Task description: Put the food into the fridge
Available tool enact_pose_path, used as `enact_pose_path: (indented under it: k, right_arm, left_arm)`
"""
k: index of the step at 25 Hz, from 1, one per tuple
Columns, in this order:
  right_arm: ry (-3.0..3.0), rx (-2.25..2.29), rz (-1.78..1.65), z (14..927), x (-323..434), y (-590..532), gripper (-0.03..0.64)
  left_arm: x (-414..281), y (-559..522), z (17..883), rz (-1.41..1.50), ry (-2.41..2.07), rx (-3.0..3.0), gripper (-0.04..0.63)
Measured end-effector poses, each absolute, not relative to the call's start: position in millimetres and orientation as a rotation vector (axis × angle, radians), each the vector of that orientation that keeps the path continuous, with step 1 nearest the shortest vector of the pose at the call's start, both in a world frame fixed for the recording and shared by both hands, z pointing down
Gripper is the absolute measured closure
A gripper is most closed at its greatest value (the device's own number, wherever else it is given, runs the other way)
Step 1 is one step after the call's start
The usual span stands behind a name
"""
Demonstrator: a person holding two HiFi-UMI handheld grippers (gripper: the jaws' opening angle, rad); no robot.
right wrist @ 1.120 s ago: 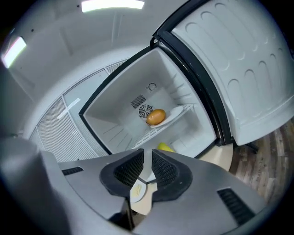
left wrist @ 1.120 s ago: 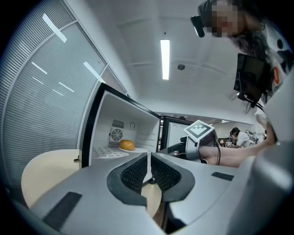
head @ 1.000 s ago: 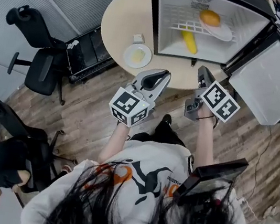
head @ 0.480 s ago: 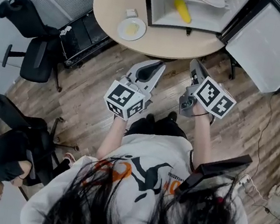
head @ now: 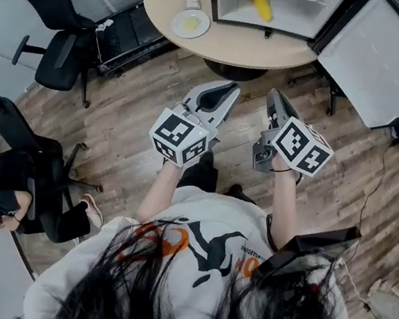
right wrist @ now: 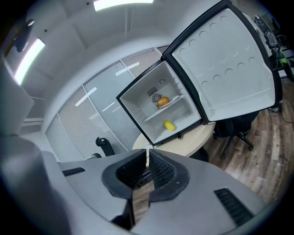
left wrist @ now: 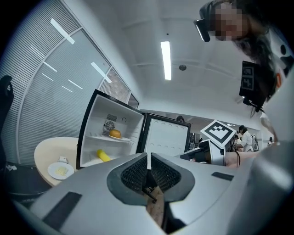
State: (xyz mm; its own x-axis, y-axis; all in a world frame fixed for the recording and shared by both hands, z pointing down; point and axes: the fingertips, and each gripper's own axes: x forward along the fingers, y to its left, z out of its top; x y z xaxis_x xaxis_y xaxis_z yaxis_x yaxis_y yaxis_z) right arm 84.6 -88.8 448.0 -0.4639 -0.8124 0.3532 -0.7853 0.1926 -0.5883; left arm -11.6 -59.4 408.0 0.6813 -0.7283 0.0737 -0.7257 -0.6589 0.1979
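The small fridge [head: 228,8] stands open on the round table [head: 227,42]. Inside it lie a yellow food [head: 262,5] on the floor and an orange food [left wrist: 115,133] on a plate on the shelf. A white plate with pale food [head: 190,23] and a small white piece [head: 192,3] sit on the table left of the fridge. My left gripper [head: 230,90] and right gripper [head: 272,99] hang side by side over the wooden floor, well short of the table. Both are shut with nothing held; the right jaws have just closed on nothing.
The fridge door [head: 382,64] swings open to the right. Black office chairs [head: 58,33] and a low black rack [head: 130,30] stand left of the table. A seated person [head: 13,184] is at the far left. Another chair [right wrist: 236,128] stands under the door.
The table and fridge have slid up and away in the head view as both grippers drew back from them over the floor. The seated person at the left has shifted.
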Motion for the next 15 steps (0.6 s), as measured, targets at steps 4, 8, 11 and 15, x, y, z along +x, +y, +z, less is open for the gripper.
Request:
enact_pose_path:
  k: [4,8,11,15]
  right_arm:
    - [2.453,-1.53,-1.182,454,103,-55,0.588]
    - [2.501,-1.464,-1.182,454,119,-31,0.588]
    - [2.525,-1.442,-1.169,452,131,-14,0.588]
    - [2.546,-1.414,-1.149,447,142,2,0.589]
  left_arm:
    - [21,-25,412,0.005,-1.192,2.67,0.563]
    - [52,6,414,0.027,-1.203,2.677,0.563]
    - [69,23,413,0.035,-1.218,2.68,0.563]
    - [82,42,411,0.049,-1.244,2.684,0.563]
